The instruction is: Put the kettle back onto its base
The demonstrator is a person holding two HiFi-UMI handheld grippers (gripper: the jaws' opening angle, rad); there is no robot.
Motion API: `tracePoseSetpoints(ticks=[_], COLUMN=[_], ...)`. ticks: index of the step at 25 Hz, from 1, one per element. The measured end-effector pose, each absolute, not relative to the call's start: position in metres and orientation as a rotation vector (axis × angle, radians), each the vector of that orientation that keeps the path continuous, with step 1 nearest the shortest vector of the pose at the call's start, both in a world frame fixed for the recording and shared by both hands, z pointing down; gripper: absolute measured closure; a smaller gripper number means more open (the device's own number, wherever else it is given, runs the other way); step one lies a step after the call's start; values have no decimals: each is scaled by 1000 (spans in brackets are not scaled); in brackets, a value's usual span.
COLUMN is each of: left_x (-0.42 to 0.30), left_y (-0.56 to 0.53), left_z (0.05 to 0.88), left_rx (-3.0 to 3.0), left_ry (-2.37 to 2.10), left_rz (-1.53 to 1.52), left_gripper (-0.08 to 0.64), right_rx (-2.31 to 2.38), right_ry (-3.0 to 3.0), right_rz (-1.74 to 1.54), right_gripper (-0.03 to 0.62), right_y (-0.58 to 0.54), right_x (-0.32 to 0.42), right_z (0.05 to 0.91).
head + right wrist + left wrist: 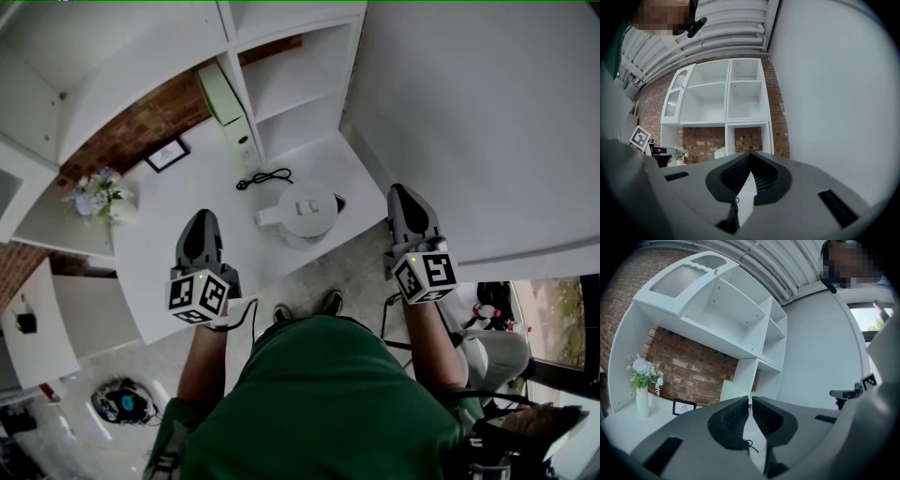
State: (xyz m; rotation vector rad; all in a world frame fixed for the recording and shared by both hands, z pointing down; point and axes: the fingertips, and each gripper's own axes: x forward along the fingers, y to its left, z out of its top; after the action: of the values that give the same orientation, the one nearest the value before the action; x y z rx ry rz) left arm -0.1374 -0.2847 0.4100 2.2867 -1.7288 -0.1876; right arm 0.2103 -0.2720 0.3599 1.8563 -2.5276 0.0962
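Note:
A white kettle (305, 214) stands near the front edge of the white counter (187, 202), seen from above with its lid up. I cannot make out a separate base beneath it. A black cord (264, 177) lies coiled just behind it. My left gripper (200, 216) hovers over the counter to the kettle's left, shut and empty; in the left gripper view its tips (751, 400) meet. My right gripper (401, 190) is to the kettle's right, off the counter beside the wall. It is also shut, with nothing in it and its tips (750, 153) together.
A vase of flowers (98, 197) and a small picture frame (167, 155) stand at the counter's back left. A pale green box (225, 98) leans by the shelf unit (295, 84). A white wall (487, 122) runs along the right.

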Motion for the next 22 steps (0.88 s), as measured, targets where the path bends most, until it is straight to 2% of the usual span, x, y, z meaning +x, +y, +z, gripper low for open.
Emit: tracePoseSetpoints(ticks=[22], left_x=[-103], left_y=[-277], left_z=[433], left_rx=[2260], left_ry=[-1734], left_rz=[-105], left_gripper=[522], right_rx=[1808], right_ry=[-2572], right_rz=[111], right_gripper=[572], right_y=[-280], right_x=[233], right_z=[364])
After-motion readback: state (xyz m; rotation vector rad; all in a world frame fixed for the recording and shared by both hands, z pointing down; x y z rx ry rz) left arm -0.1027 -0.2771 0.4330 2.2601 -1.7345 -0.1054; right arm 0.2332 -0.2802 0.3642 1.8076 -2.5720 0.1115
